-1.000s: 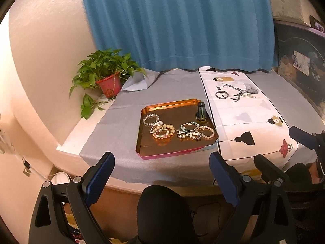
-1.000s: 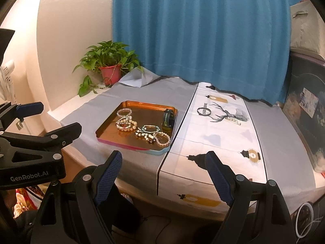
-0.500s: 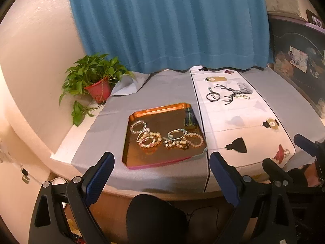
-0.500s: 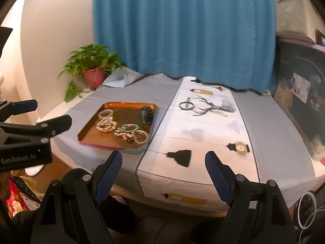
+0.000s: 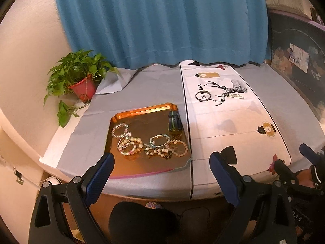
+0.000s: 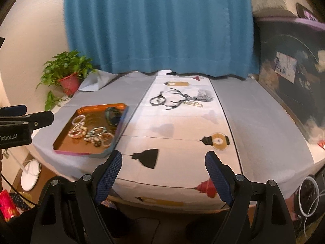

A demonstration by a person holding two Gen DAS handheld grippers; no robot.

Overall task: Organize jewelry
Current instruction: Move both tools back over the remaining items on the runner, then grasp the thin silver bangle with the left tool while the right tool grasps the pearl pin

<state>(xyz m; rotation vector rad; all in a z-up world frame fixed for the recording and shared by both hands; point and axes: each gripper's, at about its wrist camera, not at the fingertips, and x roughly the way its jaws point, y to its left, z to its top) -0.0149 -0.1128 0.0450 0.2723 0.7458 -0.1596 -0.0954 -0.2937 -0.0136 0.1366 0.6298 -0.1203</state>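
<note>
An orange tray (image 5: 142, 108) (image 6: 67, 126) sits on the grey cloth and holds several bead bracelets (image 5: 130, 144) (image 6: 91, 133) and a dark band (image 5: 174, 120) (image 6: 112, 116) at its far right. A pearl bracelet (image 5: 235, 96) (image 6: 193, 103) lies on the white printed runner by the deer print. My left gripper (image 5: 161, 170) is open and empty, hovering before the tray's near edge. My right gripper (image 6: 162, 168) is open and empty over the runner's near end.
A potted plant (image 5: 81, 81) (image 6: 67, 75) stands at the table's back left. A blue curtain (image 5: 162, 20) hangs behind. A dark panel (image 6: 294, 81) borders the right side. A white round object (image 6: 30, 174) lies on the floor at left.
Both grippers have moved forward and closer to the table. The right view has swung rightward, so the tray now sits farther left. Nothing was grasped.
</note>
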